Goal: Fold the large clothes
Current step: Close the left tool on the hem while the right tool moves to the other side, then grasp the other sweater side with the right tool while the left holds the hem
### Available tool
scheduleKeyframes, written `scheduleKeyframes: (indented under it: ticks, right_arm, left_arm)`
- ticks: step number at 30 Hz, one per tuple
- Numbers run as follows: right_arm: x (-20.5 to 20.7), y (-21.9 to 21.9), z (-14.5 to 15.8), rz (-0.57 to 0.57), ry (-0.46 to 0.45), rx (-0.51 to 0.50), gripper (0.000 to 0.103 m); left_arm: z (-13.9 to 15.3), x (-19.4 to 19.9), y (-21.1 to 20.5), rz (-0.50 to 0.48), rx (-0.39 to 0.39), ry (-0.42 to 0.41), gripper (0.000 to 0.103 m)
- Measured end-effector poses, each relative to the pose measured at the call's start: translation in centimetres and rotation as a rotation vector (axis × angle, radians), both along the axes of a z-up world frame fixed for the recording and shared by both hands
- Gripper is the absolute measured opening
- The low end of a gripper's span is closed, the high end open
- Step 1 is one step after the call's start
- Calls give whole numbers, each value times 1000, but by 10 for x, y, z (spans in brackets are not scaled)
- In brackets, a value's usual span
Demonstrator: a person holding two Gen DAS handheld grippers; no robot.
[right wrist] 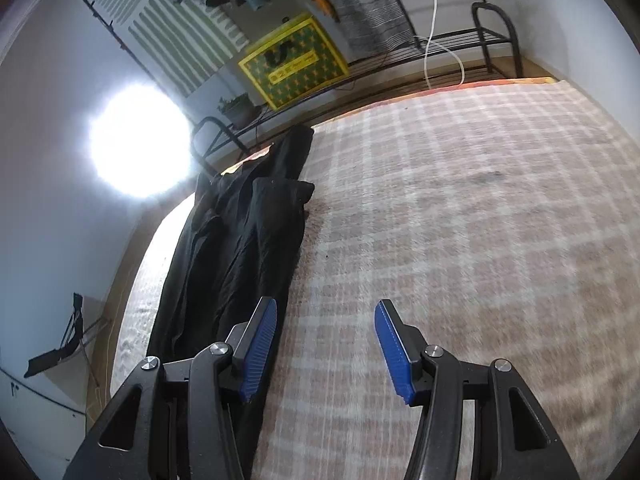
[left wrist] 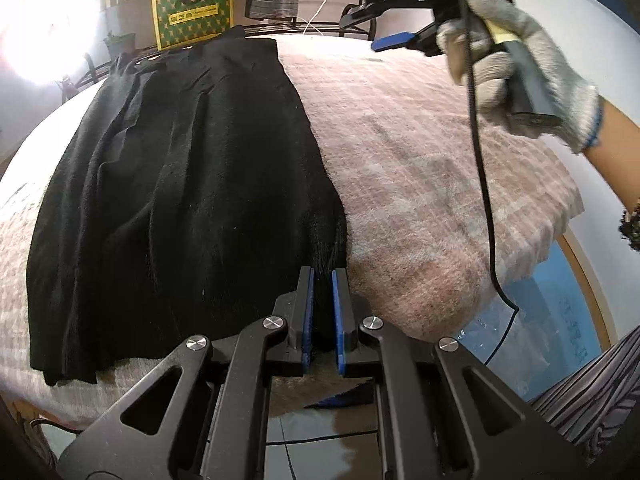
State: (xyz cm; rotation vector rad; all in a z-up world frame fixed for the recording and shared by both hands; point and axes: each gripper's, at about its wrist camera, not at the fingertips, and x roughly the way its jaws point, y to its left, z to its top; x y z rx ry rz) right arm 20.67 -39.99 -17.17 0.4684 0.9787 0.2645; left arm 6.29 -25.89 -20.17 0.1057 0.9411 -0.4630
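Note:
A large black garment (left wrist: 180, 184) lies lengthwise on the pink checked blanket (left wrist: 420, 168), folded into a long strip. My left gripper (left wrist: 322, 280) is shut on the garment's near right hem corner. My right gripper (right wrist: 325, 312) is open and empty, held in the air above the blanket, just right of the garment (right wrist: 240, 248). In the left wrist view the right gripper (left wrist: 394, 38) shows at the top, held by a gloved hand (left wrist: 516, 64), well above the blanket's far side.
The blanket (right wrist: 460, 220) covers a bed. A metal rack (right wrist: 460, 44) with a yellow-green bag (right wrist: 294, 60) and hanging clothes stands behind it. A bright lamp (right wrist: 138, 140) glares at left. A black cable (left wrist: 480, 168) hangs from the right gripper. The bed's near edge drops to a blue floor (left wrist: 552, 320).

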Motion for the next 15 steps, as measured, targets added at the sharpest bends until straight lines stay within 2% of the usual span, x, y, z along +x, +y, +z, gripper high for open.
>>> scheduleKeyframes:
  ticks: [6, 9, 15]
  right_arm:
    - [26, 11, -22, 17, 14, 45, 56]
    - [37, 22, -28, 36, 11, 61, 64]
    - [54, 42, -41, 73, 27, 61, 68]
  left_arm:
    - [0, 2, 2, 21, -16, 17, 6]
    - [1, 3, 3, 21, -25, 22, 6]
    - [12, 6, 17, 45, -121, 41, 6]
